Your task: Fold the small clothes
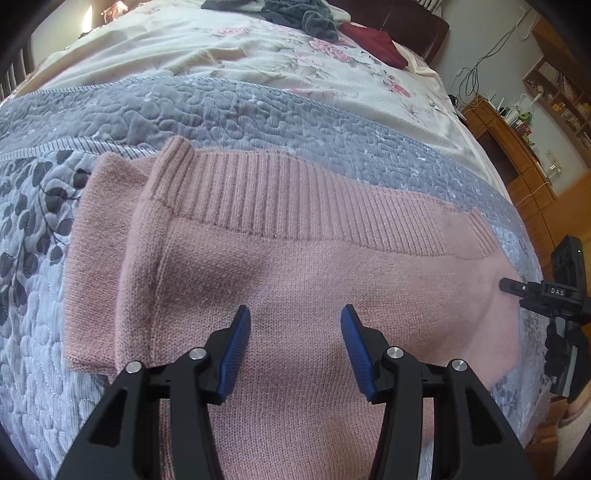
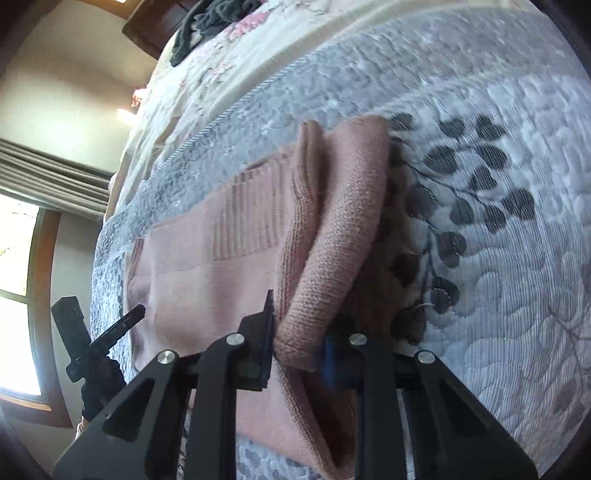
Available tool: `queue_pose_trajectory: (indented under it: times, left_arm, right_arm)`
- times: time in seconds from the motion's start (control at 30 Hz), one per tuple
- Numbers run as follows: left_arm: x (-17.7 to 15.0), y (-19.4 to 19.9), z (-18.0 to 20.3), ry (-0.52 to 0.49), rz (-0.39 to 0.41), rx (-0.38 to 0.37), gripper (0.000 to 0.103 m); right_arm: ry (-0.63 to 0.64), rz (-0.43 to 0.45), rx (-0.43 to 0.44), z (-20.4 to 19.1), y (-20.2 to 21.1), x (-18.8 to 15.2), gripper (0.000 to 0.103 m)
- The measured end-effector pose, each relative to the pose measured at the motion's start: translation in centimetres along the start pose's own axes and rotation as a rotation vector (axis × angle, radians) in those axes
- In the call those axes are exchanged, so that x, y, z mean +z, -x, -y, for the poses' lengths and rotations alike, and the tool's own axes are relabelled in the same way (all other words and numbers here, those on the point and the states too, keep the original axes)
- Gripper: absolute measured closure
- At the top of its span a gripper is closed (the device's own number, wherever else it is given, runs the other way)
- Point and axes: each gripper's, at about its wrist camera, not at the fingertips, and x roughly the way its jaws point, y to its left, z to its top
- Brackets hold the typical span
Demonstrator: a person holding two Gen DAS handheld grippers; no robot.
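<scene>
Pink knitwear, a small sweater [image 1: 295, 280], lies spread on the bed's grey quilted cover [image 1: 258, 110], filling the centre and lower half of the left wrist view, its ribbed band running across the middle of the frame. One sleeve [image 1: 96, 258] lies flat at centre left.

In that view, the left gripper [image 1: 295, 350] hovers over the sweater body with its blue-padded fingers [image 1: 236, 350] spread wide and nothing between them. At the right edge the other black tool shows, and white letters on it read "DAS" [image 1: 557, 291].

In the right wrist view, the right gripper [image 2: 299, 354] sits at lower centre with a fold of the pink sleeve [image 2: 332, 258] caught between its closed-in fingers, the cloth bunched up and rising away toward the middle of the frame. The frame is blurred, so the blue pads are hard to make out. The left gripper [image 2: 135, 314] appears at lower left, beside the sweater's edge.

Farther up the bed, toward the top of the left view, lie a floral sheet [image 1: 258, 48], a heap of dark grey clothes [image 1: 295, 14] and a dark red item [image 1: 376, 44]. At the upper right, wooden shelves [image 1: 554, 92] hold small things too tiny to tell apart, above a wooden cabinet [image 1: 509, 147]. A window [image 2: 18, 295] glows at the left of the right view.
</scene>
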Motion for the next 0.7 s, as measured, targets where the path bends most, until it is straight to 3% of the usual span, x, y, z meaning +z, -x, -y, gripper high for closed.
queue_pose_trajectory:
  times: [0.2,0.4,0.7]
  left_arm:
    - [0.2,2.2,-0.9,0.012,0.027,-0.015,0.052]
    - [0.4,3.6,-2.2,0.054,0.047,-0.051,0.052]
    - [0.7,4.3,-3.2,0.103,0.066,-0.112,0.052]
  right_arm:
    - [0.182,-0.013,-0.003,-9.5,0.3,0.9,0.083]
    - [0.321,-0.085,-0.051,-16.9,-3.7,-0.3,0.083]
    - [0.357,-0.167,-0.136,-19.8,-10.1,-1.8,0.083]
